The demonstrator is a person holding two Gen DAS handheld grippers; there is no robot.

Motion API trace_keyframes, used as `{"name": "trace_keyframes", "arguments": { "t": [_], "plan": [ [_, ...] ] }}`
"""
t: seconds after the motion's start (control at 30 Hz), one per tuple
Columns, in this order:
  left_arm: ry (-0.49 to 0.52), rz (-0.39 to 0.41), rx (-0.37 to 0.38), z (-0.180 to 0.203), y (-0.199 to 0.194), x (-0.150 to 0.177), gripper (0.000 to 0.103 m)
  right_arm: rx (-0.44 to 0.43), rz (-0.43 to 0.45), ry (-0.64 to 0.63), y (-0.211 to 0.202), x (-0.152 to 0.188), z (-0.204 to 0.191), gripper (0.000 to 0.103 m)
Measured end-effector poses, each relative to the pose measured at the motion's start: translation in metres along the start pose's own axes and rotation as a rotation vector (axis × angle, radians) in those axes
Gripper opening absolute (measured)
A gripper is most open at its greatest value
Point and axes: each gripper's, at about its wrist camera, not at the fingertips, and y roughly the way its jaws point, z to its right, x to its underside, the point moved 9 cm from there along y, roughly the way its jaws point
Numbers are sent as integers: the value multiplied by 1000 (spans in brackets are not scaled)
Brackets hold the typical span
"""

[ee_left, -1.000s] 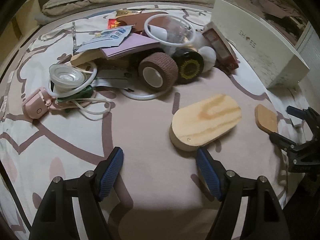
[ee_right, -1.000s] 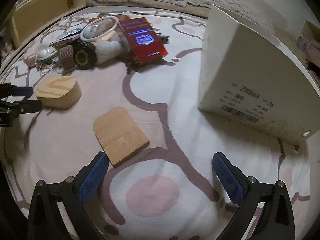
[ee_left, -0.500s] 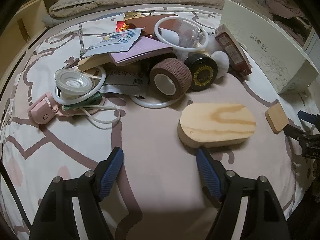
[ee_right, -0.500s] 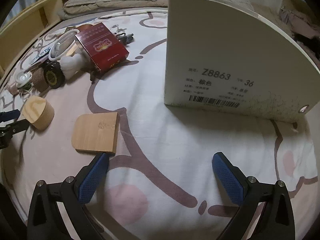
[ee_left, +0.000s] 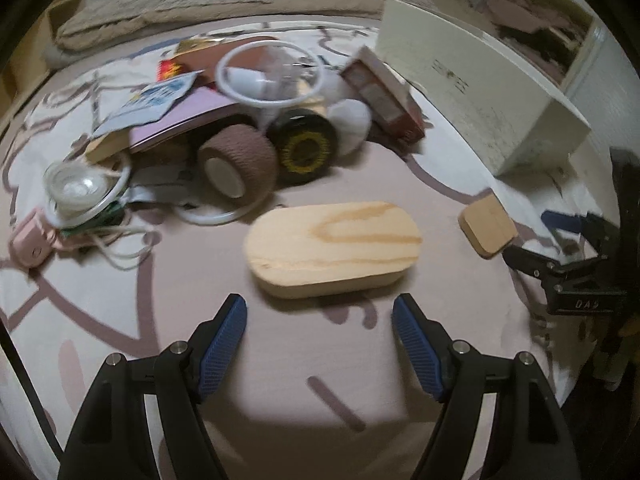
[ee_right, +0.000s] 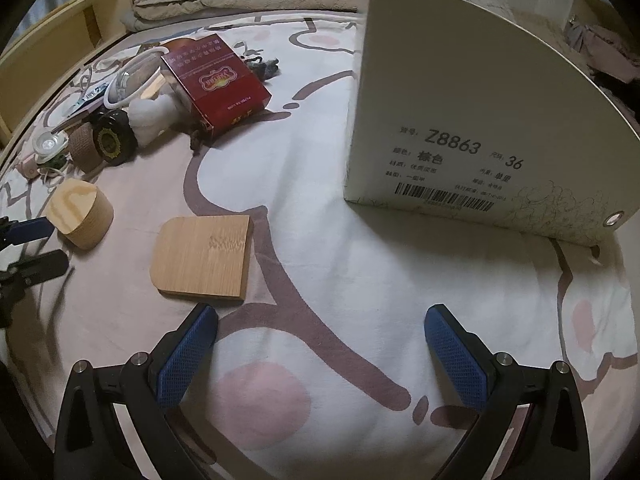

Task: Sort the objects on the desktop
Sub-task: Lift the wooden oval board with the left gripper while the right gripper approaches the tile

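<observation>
Patterned bedsheet point(ee_right: 360, 264) lying under clutter; both grippers hanging wide open, empty: left gripper point(ee_left: 319, 316) just before oval wooden block point(ee_left: 334, 250), right gripper point(ee_right: 320, 320) beside it.

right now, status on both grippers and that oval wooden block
Left gripper open, empty. Right gripper open, empty. Oval pale wooden block lies flat on the bedsheet just ahead of left fingers, nothing between.

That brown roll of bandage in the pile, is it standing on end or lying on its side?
On its side. The brown bandage roll shows its white core facing sideways toward the camera, its rounded wrap resting on the bedsheet.
</observation>
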Motion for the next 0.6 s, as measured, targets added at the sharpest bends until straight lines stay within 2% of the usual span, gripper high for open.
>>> {"name": "trace_keyframes", "arguments": {
  "t": [0.1, 0.17, 0.27, 0.43, 0.6],
  "plan": [
    [25, 9, -6, 11, 1, -1, 79, 5, 0, -1, 1, 0, 0, 103],
    [25, 12, -6, 16, 4, -3, 88, 3, 15, -4, 1, 0, 0, 103],
    [24, 15, -17, 20, 8, -4, 94, 8, 22, -2, 0, 1, 0, 103],
    [-3, 34, -33, 19, 14, -10, 95, 39, 2, 46, 0, 1, 1, 103],
    [-36, 57, -47, 16, 18, -15, 96, 14, 16, 39, 1, 2, 2, 103]
  ]
}}
